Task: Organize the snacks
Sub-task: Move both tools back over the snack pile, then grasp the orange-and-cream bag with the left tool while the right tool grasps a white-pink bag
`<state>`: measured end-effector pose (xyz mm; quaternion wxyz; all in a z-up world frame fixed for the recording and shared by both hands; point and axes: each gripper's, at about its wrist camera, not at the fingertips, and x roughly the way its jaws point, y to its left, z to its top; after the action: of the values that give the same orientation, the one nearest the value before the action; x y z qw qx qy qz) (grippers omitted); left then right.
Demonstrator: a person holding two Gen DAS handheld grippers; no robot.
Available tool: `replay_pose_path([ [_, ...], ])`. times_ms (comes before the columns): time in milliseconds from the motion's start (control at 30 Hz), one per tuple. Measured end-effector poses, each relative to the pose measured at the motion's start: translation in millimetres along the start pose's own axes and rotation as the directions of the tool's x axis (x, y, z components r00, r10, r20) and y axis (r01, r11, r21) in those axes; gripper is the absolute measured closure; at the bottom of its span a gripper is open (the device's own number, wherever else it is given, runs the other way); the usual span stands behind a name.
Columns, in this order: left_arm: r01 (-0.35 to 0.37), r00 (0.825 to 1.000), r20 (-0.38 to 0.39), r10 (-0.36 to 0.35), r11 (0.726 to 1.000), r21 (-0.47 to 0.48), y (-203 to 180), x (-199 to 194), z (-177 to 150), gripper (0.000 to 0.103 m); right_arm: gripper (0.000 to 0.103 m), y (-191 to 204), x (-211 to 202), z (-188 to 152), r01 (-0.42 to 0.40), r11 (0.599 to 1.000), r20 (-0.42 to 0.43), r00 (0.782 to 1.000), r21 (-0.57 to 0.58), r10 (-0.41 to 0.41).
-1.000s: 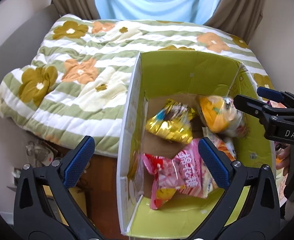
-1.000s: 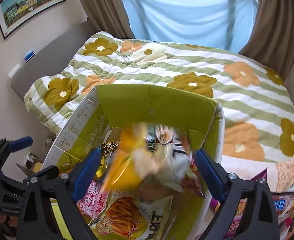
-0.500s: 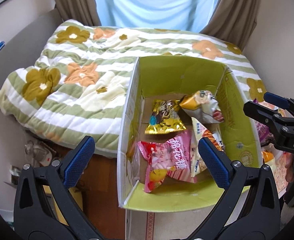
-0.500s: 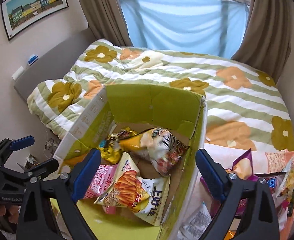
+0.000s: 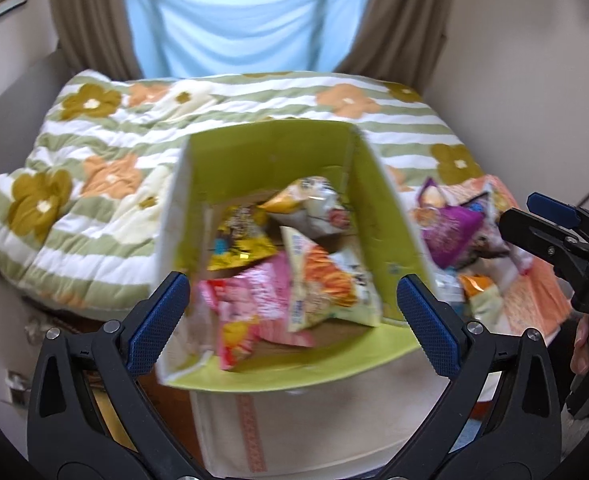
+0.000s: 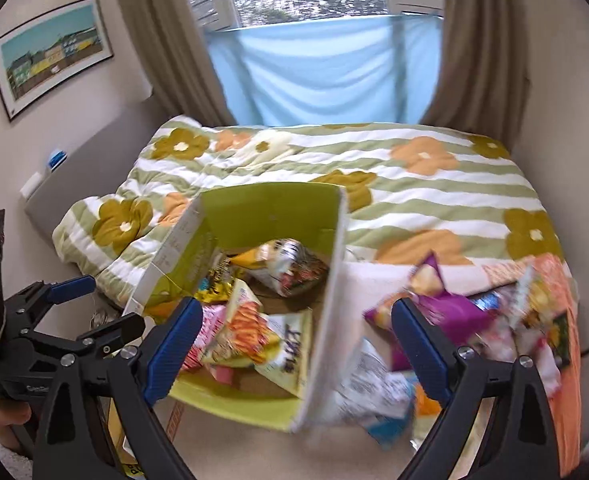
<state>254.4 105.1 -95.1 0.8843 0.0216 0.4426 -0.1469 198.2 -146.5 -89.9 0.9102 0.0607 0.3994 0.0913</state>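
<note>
A green-lined cardboard box (image 5: 278,152) stands open on the bed's near end and also shows in the right wrist view (image 6: 270,208). Inside lie several snack bags: a pink one (image 5: 250,304), an orange-and-white chip bag (image 5: 326,284), a yellow one (image 5: 238,244) and a white-orange one (image 5: 314,204). A loose pile with a purple bag (image 6: 450,312) lies right of the box. My left gripper (image 5: 294,312) is open and empty above the box's near edge. My right gripper (image 6: 294,344) is open and empty over the box's right wall.
A green-striped floral quilt (image 6: 414,184) covers the bed behind the box. An orange patterned cloth (image 5: 534,296) lies under the loose snacks. Curtains and a blue-covered window (image 6: 326,68) stand at the back. A grey headboard (image 6: 78,168) runs along the left.
The white-orange bag dropped from my right gripper into the box and settled at its back. Both grippers have pulled back and up, with the right swinging toward the loose pile.
</note>
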Motion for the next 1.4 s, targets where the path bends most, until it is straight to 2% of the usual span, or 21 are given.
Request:
replay_pose_path([
  [100, 0.038, 0.999, 0.003, -0.038, 0.999, 0.032, -27, -1, -1, 0.001, 0.009, -23, -20, -9, 0.030, 0.999, 0.016, 0.999, 0.027, -0.031],
  [300, 0.065, 0.998, -0.001, -0.066, 0.995, 0.075, -90, 4, -1, 0.001, 0.009, -82, -50, -23, 0.087, 0.994, 0.034, 0.995, 0.071, -0.090],
  [467, 0.081, 0.996, -0.044, -0.078, 0.995, 0.058, -145, 20, -6, 0.001, 0.009, -138, -66, -33, 0.118, 0.989, 0.025, 0.992, 0.086, -0.121],
  [600, 0.067, 0.993, -0.100, -0.062, 0.996, 0.050, -190, 44, -17, 0.001, 0.009, -180, -72, -45, 0.171, 0.982, 0.003, 0.985, 0.077, -0.172],
  [833, 0.045, 0.980, -0.194, -0.048, 0.999, -0.022, -243, 88, -41, 0.001, 0.009, -240, -48, -72, 0.130, 0.990, -0.095, 0.988, 0.054, -0.124],
  [1100, 0.030, 0.960, -0.275, -0.047, 0.997, -0.066, -273, 140, -62, 0.001, 0.009, -282, -2, -96, 0.071, 0.995, -0.201, 0.978, 0.075, -0.054],
  [1400, -0.015, 0.942, -0.336, 0.017, 1.000, 0.007, -292, 193, -70, 0.001, 0.009, -309, 40, -108, 0.061, 0.988, -0.261, 0.965, 0.142, -0.022],
])
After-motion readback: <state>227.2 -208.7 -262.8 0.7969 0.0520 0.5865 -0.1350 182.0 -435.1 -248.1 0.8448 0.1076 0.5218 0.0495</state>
